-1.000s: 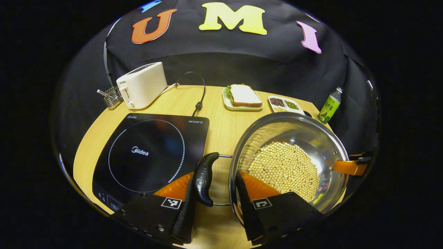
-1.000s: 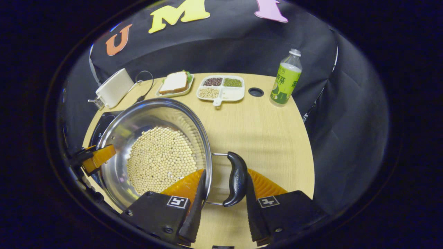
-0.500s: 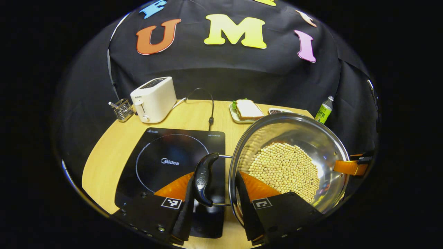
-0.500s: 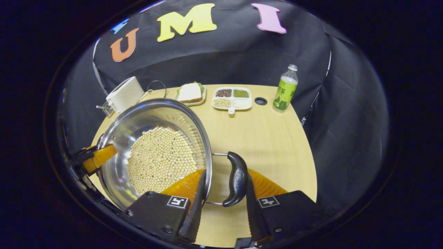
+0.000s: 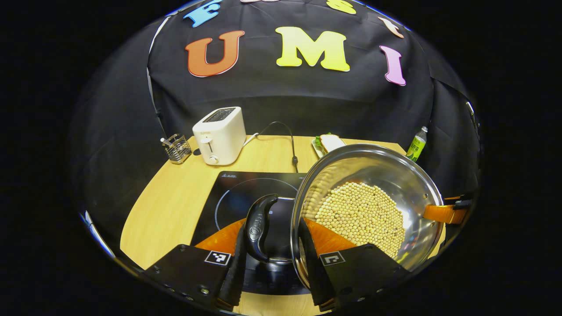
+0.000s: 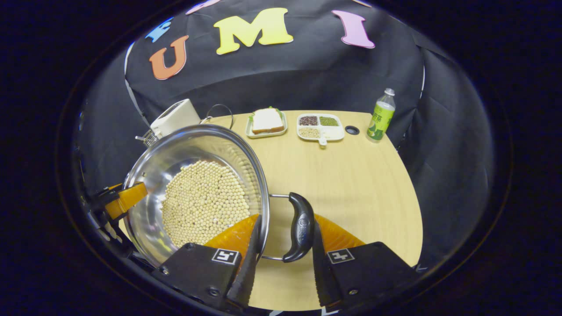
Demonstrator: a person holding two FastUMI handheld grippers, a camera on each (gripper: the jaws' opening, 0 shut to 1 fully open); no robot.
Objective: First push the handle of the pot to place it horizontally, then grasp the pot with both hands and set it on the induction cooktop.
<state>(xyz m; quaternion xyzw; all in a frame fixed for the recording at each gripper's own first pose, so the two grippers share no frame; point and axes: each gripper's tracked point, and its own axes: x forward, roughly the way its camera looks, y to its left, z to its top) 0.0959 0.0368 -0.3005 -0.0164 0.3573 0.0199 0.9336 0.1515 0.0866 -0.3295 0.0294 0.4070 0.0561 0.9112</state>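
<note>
**A:** Over the induction cooktop (image 5: 246, 193), the pot (image 5: 373, 175) is hanging, and it's hiding the cooktop's right part and half the sandwich plate (image 5: 317, 147).

**B:** Two handles, two grippers: the left gripper (image 5: 272, 263) is straddling the rim and one handle (image 5: 259, 226), the right gripper (image 6: 281, 267) the other handle (image 6: 300, 228).

**A:** Actual squeeze? I'm struggling to tell.

**B:** One toaster (image 5: 220, 134), one bottle (image 6: 381, 116).

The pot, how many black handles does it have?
2. One black handle sits on the pot's left side, between the left hand-held gripper's fingers. The other sits on its right side, between the right hand-held gripper's fingers.
</note>
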